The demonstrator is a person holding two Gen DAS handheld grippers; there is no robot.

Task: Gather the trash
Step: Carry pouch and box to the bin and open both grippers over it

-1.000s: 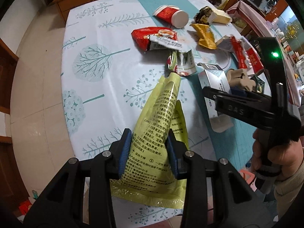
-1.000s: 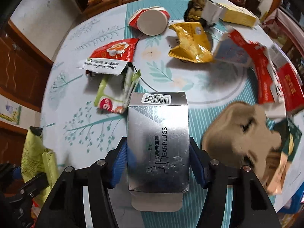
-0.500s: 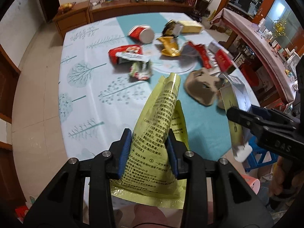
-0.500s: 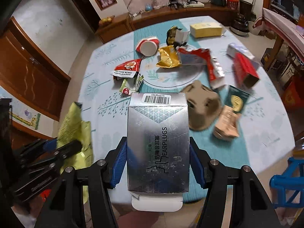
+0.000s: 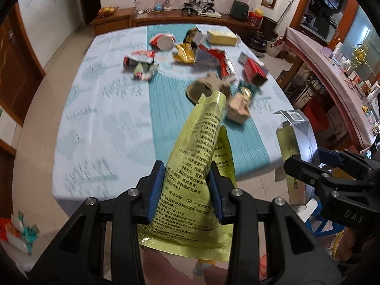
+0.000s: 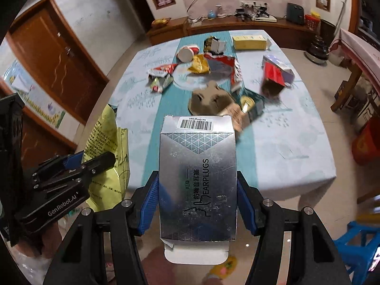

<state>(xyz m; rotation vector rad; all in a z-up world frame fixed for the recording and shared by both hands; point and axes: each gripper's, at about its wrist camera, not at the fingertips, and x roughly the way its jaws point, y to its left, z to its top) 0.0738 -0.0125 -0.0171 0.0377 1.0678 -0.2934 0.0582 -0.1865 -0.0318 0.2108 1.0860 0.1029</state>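
My left gripper (image 5: 186,190) is shut on a yellow-green printed pouch (image 5: 199,156), held up off the near edge of the table (image 5: 99,123). A silver earplugs box (image 6: 198,173) sits clamped in my right gripper (image 6: 198,187), which the left wrist view shows at the right (image 5: 306,163) with that box (image 5: 299,147). From the right wrist view the left gripper (image 6: 95,161) and its pouch (image 6: 106,137) appear at the left. More trash stays on the table: a red cup (image 6: 187,52), red wrappers (image 6: 161,70), a gold wrapper (image 6: 200,65), a brown pulp tray (image 6: 209,99).
A yellow box (image 6: 249,42) and a red carton (image 6: 275,76) lie toward the table's far and right side. A blue stool (image 6: 361,244) stands on the floor at the right. A wooden sideboard (image 6: 237,27) runs behind the table, a wooden door (image 6: 57,64) at left.
Both grippers have pulled back and up from the table with the pouch and the box still held. The table now looks farther away and its near edge and the floor show.
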